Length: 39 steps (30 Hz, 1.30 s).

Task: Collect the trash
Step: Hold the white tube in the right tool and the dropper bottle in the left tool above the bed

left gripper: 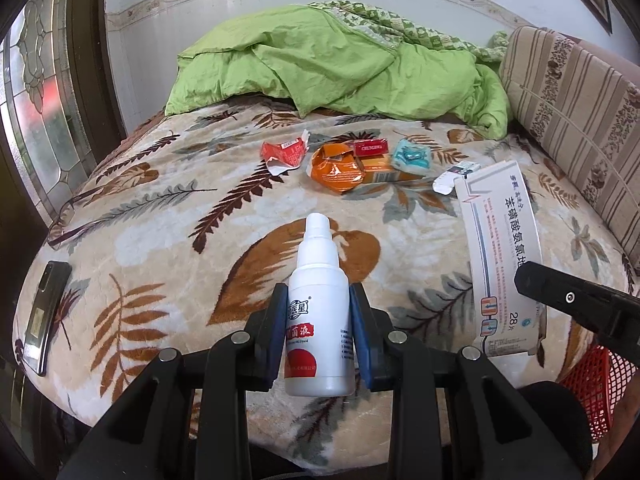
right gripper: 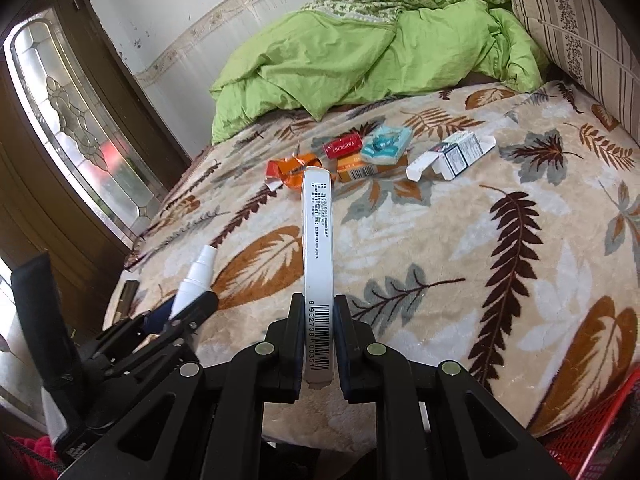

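I am holding a spray bottle (left gripper: 318, 312) in the left gripper (left gripper: 318, 332) and a medicine box (right gripper: 318, 264) in the right gripper (right gripper: 319, 340), fingers clamped; wrappers (left gripper: 338, 170) are remaining on the bed (left gripper: 160, 240), red basket (left gripper: 592, 388) nearby.

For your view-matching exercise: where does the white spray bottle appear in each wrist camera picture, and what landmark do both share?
Left wrist view: the spray bottle stands bottom centre, clamped in the left gripper.
Right wrist view: the bottle is at lower left, poking up from the other gripper.
Shared landmark: the green quilt at the far end of the bed.
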### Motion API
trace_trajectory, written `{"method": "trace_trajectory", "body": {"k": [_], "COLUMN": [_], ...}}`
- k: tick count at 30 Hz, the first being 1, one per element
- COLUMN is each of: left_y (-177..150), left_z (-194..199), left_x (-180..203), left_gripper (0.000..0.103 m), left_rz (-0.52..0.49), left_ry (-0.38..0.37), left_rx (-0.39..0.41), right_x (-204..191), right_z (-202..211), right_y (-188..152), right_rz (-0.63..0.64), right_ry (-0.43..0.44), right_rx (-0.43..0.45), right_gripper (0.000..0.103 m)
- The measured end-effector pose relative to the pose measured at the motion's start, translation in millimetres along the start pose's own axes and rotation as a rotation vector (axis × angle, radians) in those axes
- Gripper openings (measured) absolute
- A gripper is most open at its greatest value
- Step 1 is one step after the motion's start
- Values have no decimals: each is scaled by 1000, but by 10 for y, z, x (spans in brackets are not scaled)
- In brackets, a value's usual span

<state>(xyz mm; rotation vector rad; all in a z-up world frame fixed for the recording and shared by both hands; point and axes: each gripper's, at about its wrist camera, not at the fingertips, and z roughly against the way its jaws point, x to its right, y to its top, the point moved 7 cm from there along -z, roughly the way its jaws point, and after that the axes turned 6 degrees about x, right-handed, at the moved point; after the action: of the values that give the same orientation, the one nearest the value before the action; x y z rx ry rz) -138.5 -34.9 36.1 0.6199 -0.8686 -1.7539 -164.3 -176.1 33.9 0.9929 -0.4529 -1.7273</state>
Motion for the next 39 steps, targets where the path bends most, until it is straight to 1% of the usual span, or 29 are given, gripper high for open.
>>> {"method": "trace_trajectory", "body": {"k": [7,16,39], "left_y": [16,19,7], "left_z": [52,73,80], "left_x": [72,105,157], "left_gripper": [29,29,29], "left_rz": [-11,-21,-22], "left_ry": [-12,-11,-15], "left_rx": [-2,-3,-9], "right_x": [-10,38,104], "right_z": [136,188,186], "right_y": [-6,-12,-39], "right_rz": [-17,-45,-60], "right_ry": [15,23,24], "right_rx": [8,15,12], "right_gripper": [14,14,14]}}
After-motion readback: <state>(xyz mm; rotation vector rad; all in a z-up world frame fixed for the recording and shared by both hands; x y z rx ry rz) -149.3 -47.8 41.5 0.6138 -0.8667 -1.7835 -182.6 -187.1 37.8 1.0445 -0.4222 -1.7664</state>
